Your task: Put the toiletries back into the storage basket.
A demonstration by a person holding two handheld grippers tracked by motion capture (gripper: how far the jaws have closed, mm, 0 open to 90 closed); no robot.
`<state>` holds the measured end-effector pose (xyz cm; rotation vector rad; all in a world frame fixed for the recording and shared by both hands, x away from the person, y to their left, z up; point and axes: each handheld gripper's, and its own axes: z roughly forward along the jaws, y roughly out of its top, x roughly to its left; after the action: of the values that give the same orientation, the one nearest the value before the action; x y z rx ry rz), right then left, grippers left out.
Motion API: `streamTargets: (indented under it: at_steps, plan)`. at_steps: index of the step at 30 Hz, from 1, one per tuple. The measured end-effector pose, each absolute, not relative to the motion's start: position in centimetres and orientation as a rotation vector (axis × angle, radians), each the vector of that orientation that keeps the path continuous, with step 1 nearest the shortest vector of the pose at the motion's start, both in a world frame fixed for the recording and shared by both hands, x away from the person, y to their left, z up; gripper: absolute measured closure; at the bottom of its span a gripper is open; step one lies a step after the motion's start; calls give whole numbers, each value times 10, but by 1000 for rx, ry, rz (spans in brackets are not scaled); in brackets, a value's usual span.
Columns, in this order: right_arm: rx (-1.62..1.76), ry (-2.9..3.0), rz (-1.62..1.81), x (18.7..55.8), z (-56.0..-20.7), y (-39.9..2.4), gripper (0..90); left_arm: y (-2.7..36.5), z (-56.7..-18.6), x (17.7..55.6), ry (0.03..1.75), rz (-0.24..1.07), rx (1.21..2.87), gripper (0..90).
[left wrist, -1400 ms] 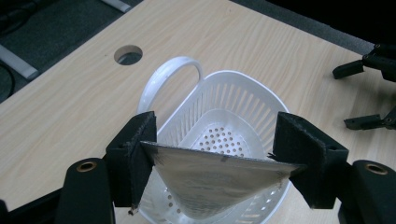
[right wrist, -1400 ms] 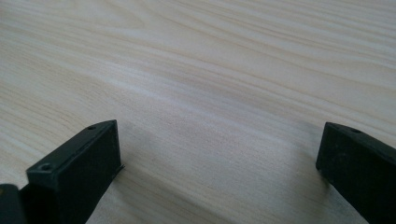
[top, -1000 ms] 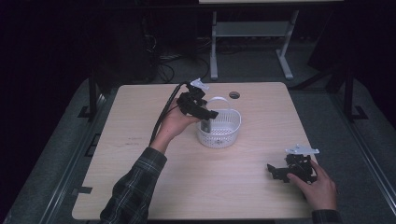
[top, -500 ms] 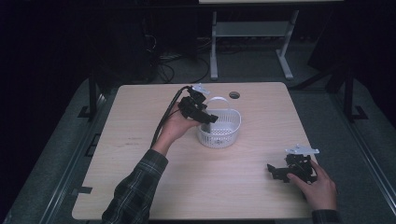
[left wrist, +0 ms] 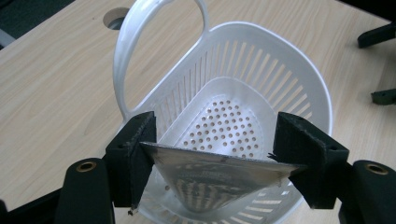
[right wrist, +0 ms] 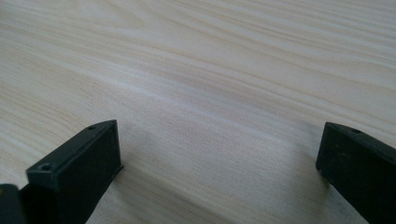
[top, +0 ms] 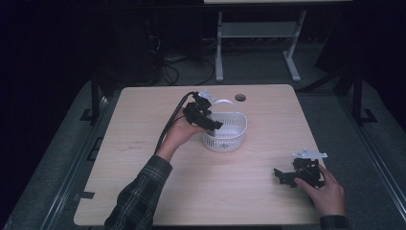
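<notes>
Our left gripper (left wrist: 217, 161) has its two black jaws spread wide and clamped on the ends of a thin, shiny metal piece (left wrist: 210, 175), flat along its top edge and tapering to a rounded point below, its surface mirror-like and streaked. We hold it just over the near rim of a white plastic basket (left wrist: 299, 93) with slotted walls, a floor dotted with round holes and a smooth looped handle. In the high view the left gripper (top: 210, 123) sits at the basket's (top: 230, 139) left edge, near the middle of the pale wood-grain table (top: 143, 158). Our right gripper (right wrist: 219, 154) rests well apart at the table's near right, jaws wide open over bare wood and holding nothing. We can read no writing anywhere.
</notes>
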<state>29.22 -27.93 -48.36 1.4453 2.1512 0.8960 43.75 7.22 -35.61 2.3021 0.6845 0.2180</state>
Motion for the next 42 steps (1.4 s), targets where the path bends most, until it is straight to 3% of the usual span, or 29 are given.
streamTargets:
  at_steps: [8, 19, 42]
  plan:
    - [1446, 2151, 896, 292, -484, -279, 0, 73, -355, 437, 678, 224, 2308, 289]
    - [1446, 2151, 896, 292, -484, -279, 0, 79, -350, 435, 662, 219, 2309, 149]
    - [1445, 2152, 896, 292, -484, -279, 0, 124, -333, 410, 667, 273, 2252, 146]
